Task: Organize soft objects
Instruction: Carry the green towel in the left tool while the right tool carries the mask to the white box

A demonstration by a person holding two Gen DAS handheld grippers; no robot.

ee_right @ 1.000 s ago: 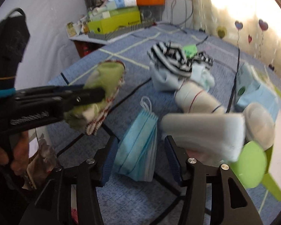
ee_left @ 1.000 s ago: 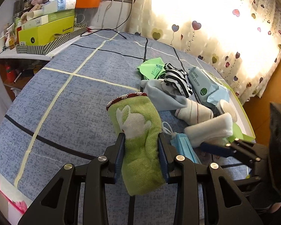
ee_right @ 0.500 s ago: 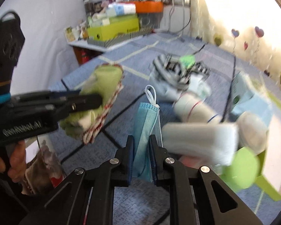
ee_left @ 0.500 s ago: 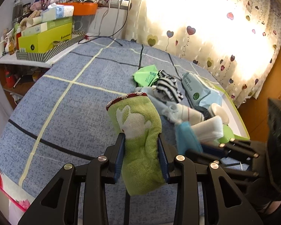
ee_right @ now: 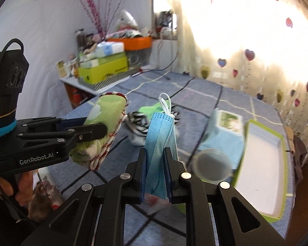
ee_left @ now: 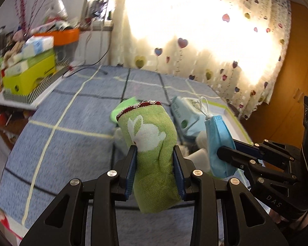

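My left gripper (ee_left: 155, 153) is shut on a green cloth pouch with a white rabbit (ee_left: 152, 141), held upright above the blue bedspread (ee_left: 71, 127). It also shows in the right wrist view (ee_right: 104, 123), at the left. My right gripper (ee_right: 155, 153) is shut on a folded blue face mask (ee_right: 160, 135) with white ear loops, lifted off the bed. The mask also shows in the left wrist view (ee_left: 217, 139), at the right. A striped sock (ee_right: 137, 121) and a green cloth (ee_right: 152, 108) lie on the bed beyond.
A green-rimmed white tray (ee_right: 262, 174) lies at the right of the bed. A pale blue tissue pack (ee_right: 223, 135) and a round lid (ee_right: 211, 166) lie beside it. Yellow-green boxes (ee_left: 28, 75) and an orange tub (ee_left: 59, 34) stand on the far-left shelf. A heart-print curtain (ee_left: 215, 41) hangs behind.
My right gripper closed on the blue face mask and lifted it off the bed. Both grippers have risen and tilted up; the left still holds the green pouch.
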